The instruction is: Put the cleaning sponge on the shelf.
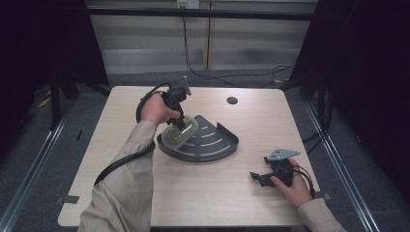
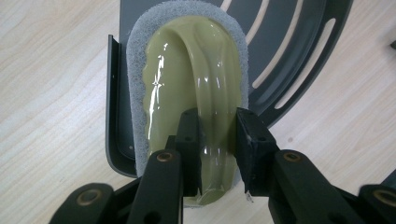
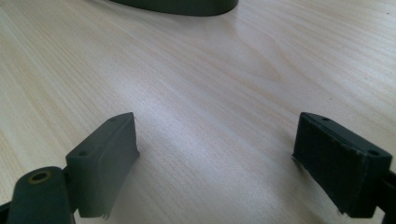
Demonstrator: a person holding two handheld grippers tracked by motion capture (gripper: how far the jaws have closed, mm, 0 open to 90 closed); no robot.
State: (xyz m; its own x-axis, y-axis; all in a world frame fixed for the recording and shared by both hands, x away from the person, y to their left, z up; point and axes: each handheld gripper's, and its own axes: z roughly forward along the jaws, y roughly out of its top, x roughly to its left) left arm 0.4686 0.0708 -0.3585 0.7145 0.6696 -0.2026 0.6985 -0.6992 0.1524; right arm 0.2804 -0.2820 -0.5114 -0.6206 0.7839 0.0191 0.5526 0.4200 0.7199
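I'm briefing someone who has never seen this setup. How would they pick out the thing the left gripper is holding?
Start at the light wooden table and find the dark quarter-round slotted rack near its middle. At the rack's left corner, the left gripper is shut on the raised handle of a sponge scrubber. Its glossy olive-green top and grey foam rim set it apart from the black rack.

The left tongs [image 2: 217, 140] grip the raised handle of an olive-green, grey-foam-edged scrubber [image 2: 187, 79] lying in the dark slotted quarter-round metal tray [image 2: 299, 51] on the pale wooden worktop [image 2: 51, 93].
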